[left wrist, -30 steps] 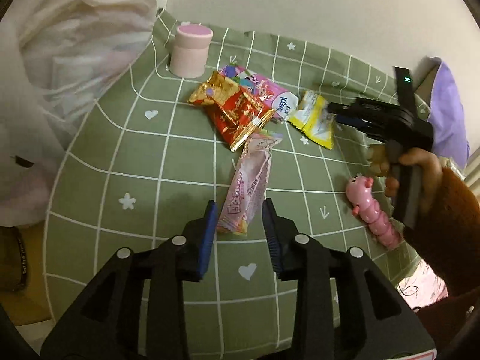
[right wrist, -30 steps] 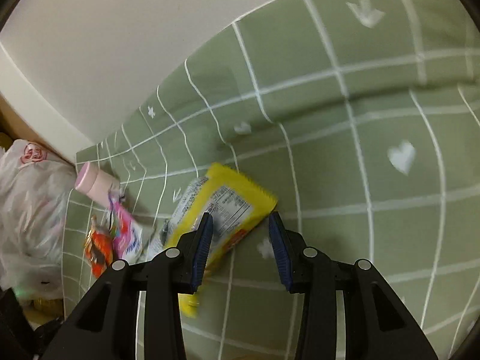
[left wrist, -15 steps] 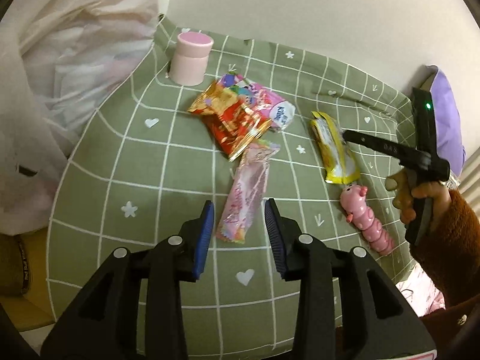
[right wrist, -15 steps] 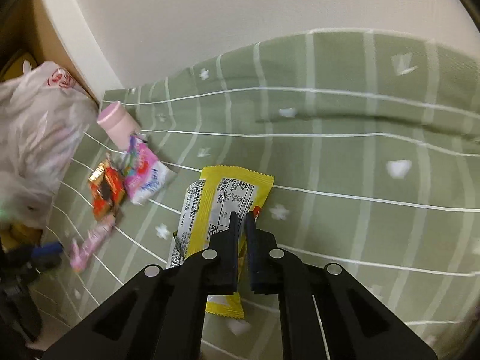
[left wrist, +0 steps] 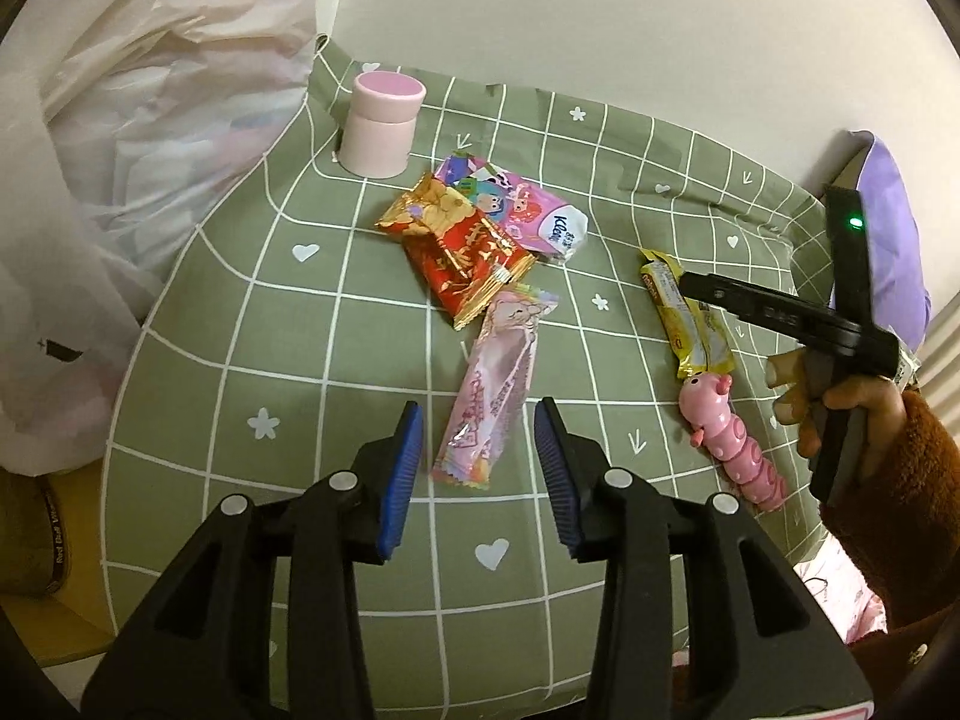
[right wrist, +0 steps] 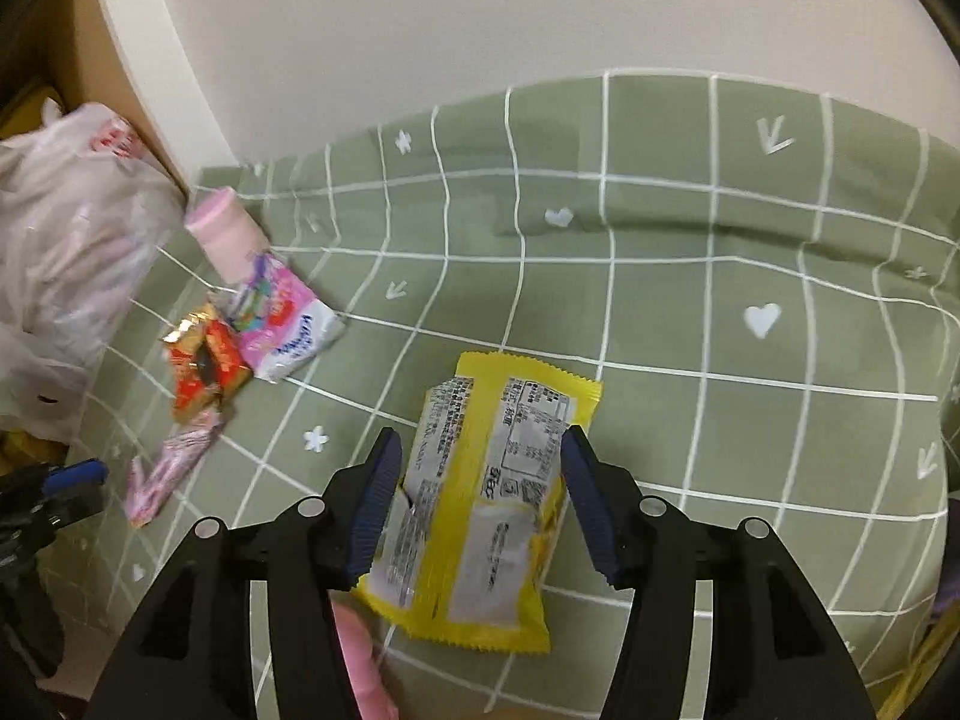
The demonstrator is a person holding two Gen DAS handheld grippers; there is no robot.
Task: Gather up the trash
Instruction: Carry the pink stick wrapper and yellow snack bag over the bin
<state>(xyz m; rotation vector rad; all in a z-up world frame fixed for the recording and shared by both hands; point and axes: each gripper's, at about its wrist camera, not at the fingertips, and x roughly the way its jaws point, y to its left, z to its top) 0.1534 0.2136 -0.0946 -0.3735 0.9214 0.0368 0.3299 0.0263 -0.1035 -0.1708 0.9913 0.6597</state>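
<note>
Left gripper [left wrist: 478, 468]: jaws wide apart, holding nothing, set either side of the near end of a long pink wrapper [left wrist: 497, 389] lying mid-cloth. Right gripper [right wrist: 475, 501]: jaws wide apart, straddling a yellow wrapper [right wrist: 480, 504] that lies flat on the green checked cloth [right wrist: 720, 312]; no grip on it. A red wrapper [left wrist: 459, 249] overlaps a pink packet [left wrist: 516, 210] near the far edge. Pink cup [left wrist: 384, 117] stands at the far left corner, beside a white plastic bag [left wrist: 132, 120]. Pink toy [left wrist: 729, 438] lies near the right edge.

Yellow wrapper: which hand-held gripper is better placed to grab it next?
Right. The right hand-held gripper is open with the yellow wrapper lying between its fingers. The left hand-held gripper is open around the pink wrapper instead.
</note>
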